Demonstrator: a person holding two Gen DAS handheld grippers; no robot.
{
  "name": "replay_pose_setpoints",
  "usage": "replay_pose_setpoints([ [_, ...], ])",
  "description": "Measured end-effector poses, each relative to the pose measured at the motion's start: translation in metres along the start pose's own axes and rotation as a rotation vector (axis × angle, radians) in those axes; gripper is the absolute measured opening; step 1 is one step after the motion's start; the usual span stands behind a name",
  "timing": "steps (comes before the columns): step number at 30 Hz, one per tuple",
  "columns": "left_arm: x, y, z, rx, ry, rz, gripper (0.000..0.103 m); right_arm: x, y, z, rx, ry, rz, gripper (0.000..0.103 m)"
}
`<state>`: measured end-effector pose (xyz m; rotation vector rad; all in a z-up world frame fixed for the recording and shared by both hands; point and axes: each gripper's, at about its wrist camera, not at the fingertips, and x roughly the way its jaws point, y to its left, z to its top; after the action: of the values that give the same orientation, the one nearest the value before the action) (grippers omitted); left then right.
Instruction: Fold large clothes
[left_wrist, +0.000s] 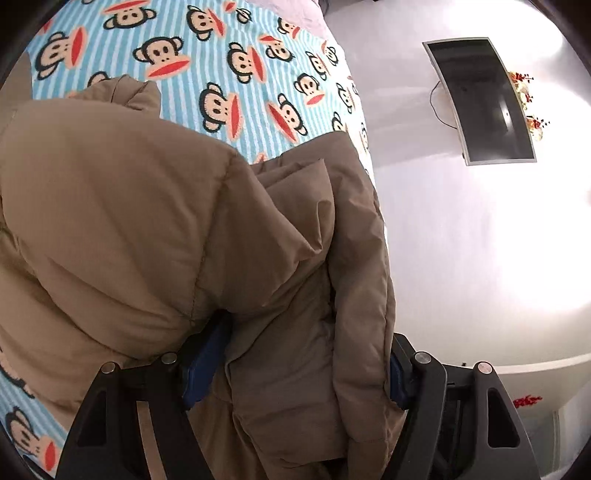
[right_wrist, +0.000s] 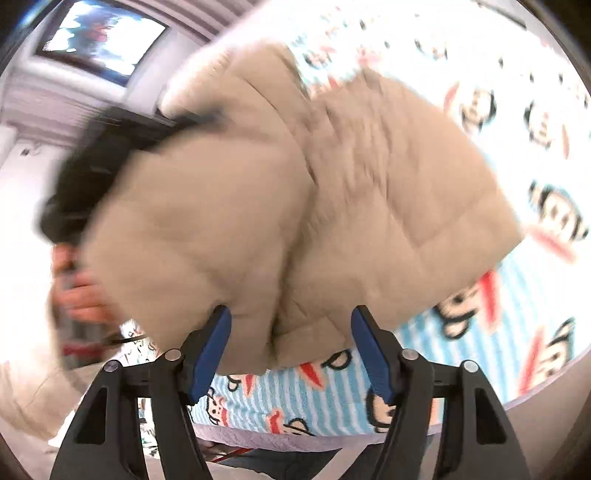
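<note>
The left hand-held gripper (left_wrist: 295, 373) is nearest in the left wrist view. Its blue pads (left_wrist: 201, 369) stand wide apart with a thick fold of the brown puffy jacket (left_wrist: 147, 229) bunched between them. The pictures do not show if the pads press on it. The jacket lies on the bed (left_wrist: 221, 62), which has a blue striped blanket with monkey faces. To the right, a dark screen (left_wrist: 480, 99) hangs on the white wall.

In the blurry right wrist view, the right hand-held gripper (right_wrist: 291, 350) is open and holds nothing. The jacket (right_wrist: 295, 192) sits just past its pads.

The jacket looks soft, puffy and light. It may spring back up. Its smooth cloth could slip, so a thick edge or seam looks like the best place to grab.
</note>
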<state>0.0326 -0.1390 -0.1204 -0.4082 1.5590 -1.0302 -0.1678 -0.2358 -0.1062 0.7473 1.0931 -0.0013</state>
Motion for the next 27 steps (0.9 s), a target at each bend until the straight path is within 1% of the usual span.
replay_pose_setpoints([
  [1, 0.002, -0.003, 0.000, 0.011, -0.006, 0.019, 0.073, -0.007, 0.004, 0.001, -0.012, -0.010, 0.006, 0.072],
  [3, 0.005, -0.010, -0.001, 0.034, -0.011, 0.052, 0.073, -0.025, 0.013, 0.001, -0.032, -0.034, 0.045, 0.074],
  [4, 0.006, -0.014, -0.001, 0.048, -0.013, 0.067, 0.073, -0.031, 0.015, 0.001, -0.043, -0.037, 0.058, 0.081],
  [5, 0.006, -0.018, -0.002, 0.059, -0.015, 0.077, 0.073, -0.031, 0.026, 0.003, -0.072, -0.037, 0.076, 0.084],
  [6, 0.007, -0.021, -0.003, 0.069, -0.017, 0.087, 0.073, -0.035, 0.027, 0.005, -0.099, -0.036, 0.083, 0.084],
  [7, 0.006, -0.025, -0.003, 0.079, -0.022, 0.096, 0.073, -0.047, 0.017, 0.003, -0.119, -0.033, 0.082, 0.084],
  [9, 0.000, -0.031, 0.000, 0.096, -0.036, 0.103, 0.073, -0.034, 0.028, 0.003, -0.169, -0.014, 0.045, 0.084],
  [10, -0.005, -0.034, -0.001, 0.111, -0.052, 0.110, 0.073, -0.026, 0.037, 0.008, -0.190, -0.006, 0.025, 0.084],
  [11, -0.012, -0.034, 0.001, 0.123, -0.067, 0.115, 0.073, -0.021, 0.042, 0.009, -0.208, -0.005, -0.009, 0.084],
  [12, -0.021, -0.034, 0.001, 0.140, -0.092, 0.128, 0.073, -0.017, 0.047, 0.010, -0.222, -0.011, -0.062, 0.079],
  [13, -0.033, -0.036, -0.002, 0.161, -0.128, 0.153, 0.073, -0.014, 0.048, 0.012, -0.224, -0.015, -0.084, 0.057],
  [14, -0.041, -0.035, -0.002, 0.172, -0.155, 0.172, 0.073, -0.010, 0.046, 0.015, -0.216, -0.014, -0.105, 0.040],
  [15, -0.053, -0.033, -0.006, 0.182, -0.194, 0.202, 0.073, -0.009, 0.043, 0.017, -0.205, -0.017, -0.130, 0.021],
  [16, -0.063, -0.031, -0.009, 0.184, -0.229, 0.234, 0.073, -0.011, 0.038, 0.018, -0.189, -0.033, -0.162, 0.017],
  [18, -0.087, -0.016, -0.019, 0.164, -0.289, 0.305, 0.073, -0.016, 0.021, 0.020, -0.131, -0.052, -0.186, 0.015],
  [20, -0.102, 0.002, -0.028, 0.121, -0.312, 0.358, 0.073, -0.018, 0.003, 0.020, -0.069, -0.046, -0.196, 0.015],
  [22, -0.107, 0.028, -0.035, 0.068, -0.311, 0.421, 0.073, -0.017, -0.017, 0.018, -0.012, -0.041, -0.213, 0.015],
  [23, -0.104, 0.036, -0.035, 0.050, -0.305, 0.437, 0.073, -0.014, -0.029, 0.018, 0.026, -0.032, -0.216, 0.015],
  [25, -0.094, 0.056, -0.036, 0.007, -0.275, 0.458, 0.073, -0.010, -0.049, 0.014, 0.104, -0.012, -0.203, 0.016],
  [27, -0.077, 0.068, -0.034, -0.006, -0.248, 0.465, 0.073, -0.010, -0.062, 0.013, 0.170, 0.029, -0.158, 0.019],
])
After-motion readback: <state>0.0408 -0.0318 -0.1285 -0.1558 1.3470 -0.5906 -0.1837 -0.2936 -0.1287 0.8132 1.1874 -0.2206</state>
